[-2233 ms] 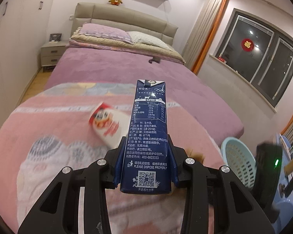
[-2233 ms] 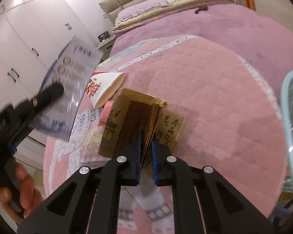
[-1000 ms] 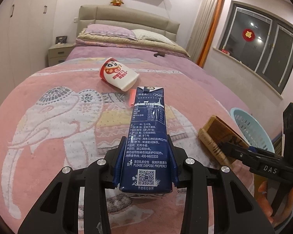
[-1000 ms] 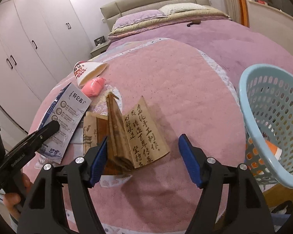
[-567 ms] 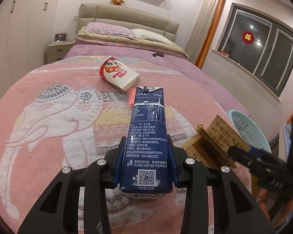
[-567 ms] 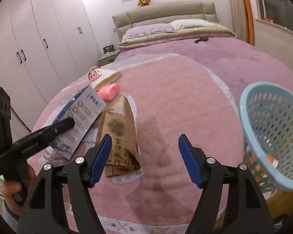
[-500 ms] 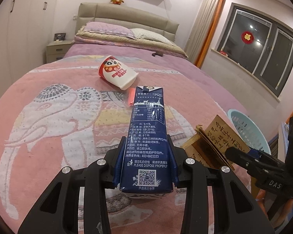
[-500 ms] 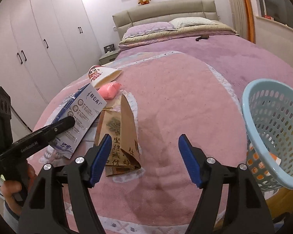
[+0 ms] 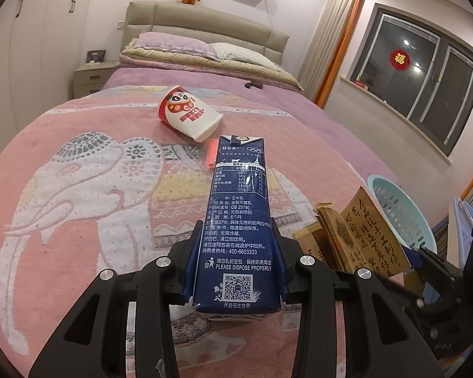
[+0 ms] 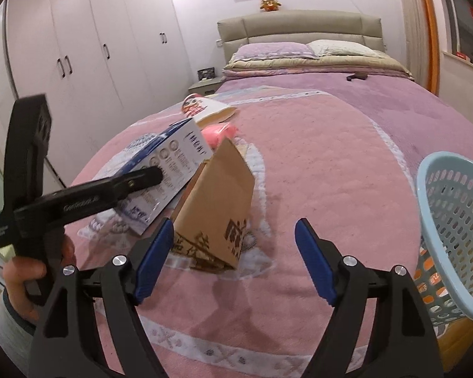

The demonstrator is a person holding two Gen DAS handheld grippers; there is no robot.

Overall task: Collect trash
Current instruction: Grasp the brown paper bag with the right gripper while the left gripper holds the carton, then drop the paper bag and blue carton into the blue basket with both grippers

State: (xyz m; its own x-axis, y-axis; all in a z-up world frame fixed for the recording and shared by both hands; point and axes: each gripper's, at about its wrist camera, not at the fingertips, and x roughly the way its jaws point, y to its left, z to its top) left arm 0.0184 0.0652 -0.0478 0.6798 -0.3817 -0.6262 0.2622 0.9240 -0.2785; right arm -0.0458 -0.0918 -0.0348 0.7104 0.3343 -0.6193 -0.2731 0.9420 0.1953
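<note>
- The left gripper [image 9: 236, 271] is clamping tight on one dark blue milk carton [image 9: 238, 220], whose far end is pointing up the bed [image 9: 78, 220]; the carton's underside is sitting just above the pink elephant blanket [image 9: 63, 189].
- The right gripper [image 10: 235, 258] is standing wide, its jaws having just been opening further, and nothing is pressed between the blue pads [image 10: 313, 264]; the left pad is just beside the brown booklet's lower corner.
- One brown booklet [image 10: 217, 208] is lying half open like a tent near the bed's near edge, touching or just beside the carton.
- One paper cup [image 9: 187, 113] with a panda print is lying on its side further up the bed, with one small pink item [image 10: 220, 132] just beside it.
- One light blue basket [image 10: 457, 230] is standing off the bed's right edge, with some orange-patterned trash showing through its holes.
- The blanket between the booklet and the basket is offering open room; the wardrobe [image 10: 94, 47] is flanking the left side.
</note>
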